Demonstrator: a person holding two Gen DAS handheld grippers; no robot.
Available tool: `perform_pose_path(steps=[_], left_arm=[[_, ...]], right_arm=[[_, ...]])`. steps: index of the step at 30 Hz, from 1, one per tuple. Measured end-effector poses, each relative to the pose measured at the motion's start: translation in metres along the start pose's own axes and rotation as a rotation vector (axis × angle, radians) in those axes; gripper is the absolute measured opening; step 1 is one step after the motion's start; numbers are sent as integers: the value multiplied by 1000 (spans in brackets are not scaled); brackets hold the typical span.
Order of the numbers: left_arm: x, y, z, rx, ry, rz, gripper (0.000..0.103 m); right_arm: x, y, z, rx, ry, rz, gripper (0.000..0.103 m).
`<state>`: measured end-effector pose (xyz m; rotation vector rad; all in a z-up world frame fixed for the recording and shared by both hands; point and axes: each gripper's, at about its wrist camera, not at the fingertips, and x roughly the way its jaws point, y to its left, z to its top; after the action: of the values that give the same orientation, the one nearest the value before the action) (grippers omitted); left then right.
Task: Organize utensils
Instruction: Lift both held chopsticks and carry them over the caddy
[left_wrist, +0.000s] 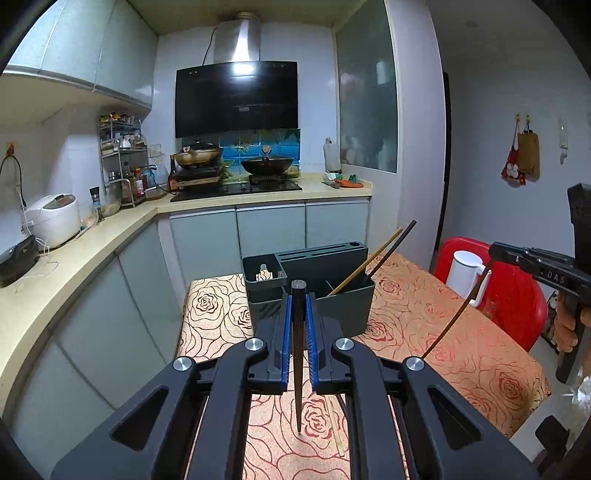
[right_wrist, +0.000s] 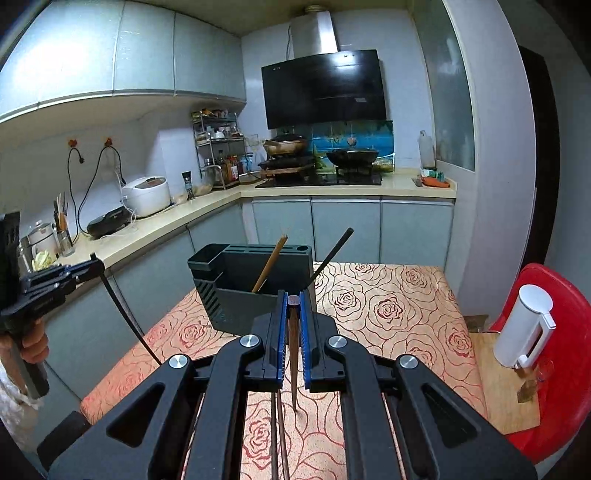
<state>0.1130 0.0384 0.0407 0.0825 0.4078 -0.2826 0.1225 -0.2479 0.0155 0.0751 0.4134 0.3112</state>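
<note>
Dark chopstick (left_wrist: 297, 354) clamped in left claw (left_wrist: 298, 295), hanging tip-down above rose-print tabletop (left_wrist: 436, 332). Brown chopstick (right_wrist: 293, 354) clamped same way in right claw (right_wrist: 293, 301). Grey utensil holder (left_wrist: 332, 291) just ahead, two sticks already leaning in its open bin. More sticks lying on cloth below. Judgement: bring each over bin opening, keep tip down & clear of rim, avoid leaning sticks, lower before opening claw

I can't make out what sits in the holder's (left_wrist: 314, 280) small side bin (left_wrist: 263, 275); my gripper's fingers hide its front wall.
</note>
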Motion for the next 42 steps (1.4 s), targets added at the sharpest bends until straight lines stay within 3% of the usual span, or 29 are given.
perform_pose_path(steps=[11, 25, 42], left_arm=[[-5, -2, 40, 37, -23, 0, 7], [-5, -11, 111, 62, -89, 0, 7], [67, -14, 156, 19, -93, 16, 7]], right_arm=[[-17, 13, 55, -33, -97, 1, 7], [-6, 23, 117, -73, -135, -34, 7], [44, 7, 149, -51, -168, -63, 7]])
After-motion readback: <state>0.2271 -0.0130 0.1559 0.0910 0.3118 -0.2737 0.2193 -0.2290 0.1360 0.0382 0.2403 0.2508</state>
